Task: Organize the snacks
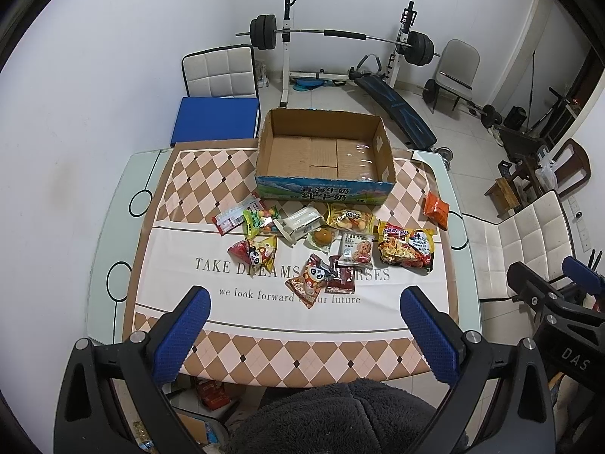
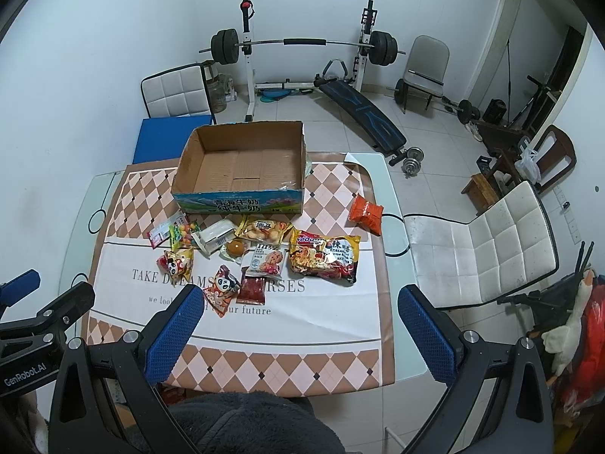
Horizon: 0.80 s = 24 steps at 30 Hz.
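grippers hover over the near table edge: the left gripper [image 1: 304,325] and the right gripper [image 2: 300,325] both gape wide, blue pads holding nothing. beyond them, snack packets lie scattered mid-cloth on the tablecloth [image 1: 264,344], a panda packet [image 1: 312,283] nearest, a noodle bag [image 1: 406,246] to the right, an orange packet [image 1: 436,210] apart at far right. farther still sits the empty cardboard box [image 1: 325,183].
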Motion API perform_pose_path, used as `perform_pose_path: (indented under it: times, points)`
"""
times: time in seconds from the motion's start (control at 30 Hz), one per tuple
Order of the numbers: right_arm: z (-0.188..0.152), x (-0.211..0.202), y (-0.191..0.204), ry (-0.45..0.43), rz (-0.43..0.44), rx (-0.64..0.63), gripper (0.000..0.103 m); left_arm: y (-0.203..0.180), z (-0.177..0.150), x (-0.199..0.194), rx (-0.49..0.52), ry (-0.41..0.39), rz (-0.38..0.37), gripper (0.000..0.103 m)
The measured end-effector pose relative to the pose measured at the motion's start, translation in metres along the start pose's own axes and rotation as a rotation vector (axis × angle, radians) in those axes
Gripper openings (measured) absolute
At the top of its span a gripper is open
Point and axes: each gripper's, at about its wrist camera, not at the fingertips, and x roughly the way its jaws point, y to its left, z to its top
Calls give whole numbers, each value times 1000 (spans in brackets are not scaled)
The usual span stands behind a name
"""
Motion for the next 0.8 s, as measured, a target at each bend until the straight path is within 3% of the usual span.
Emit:
perform_pose_path:
  times: [0.13,0.27,0.53,0.6,0.8]
  points:
    - [7,17,-2,27,18,26,103,3,13,17,-28,-6,10,103]
    - [12,60,-17,87,40,82,103,10,25,53,-61,7,46,103]
    - [15,204,-69,272,70,194,103,13,27,171,-73,141,91,103]
    - [19,248,-72,318,48,118,103,7,25,203,-65,174,104,103]
    - [22,376,-44,463,-5,-324,103,-13,16,280,-76,261,109,103]
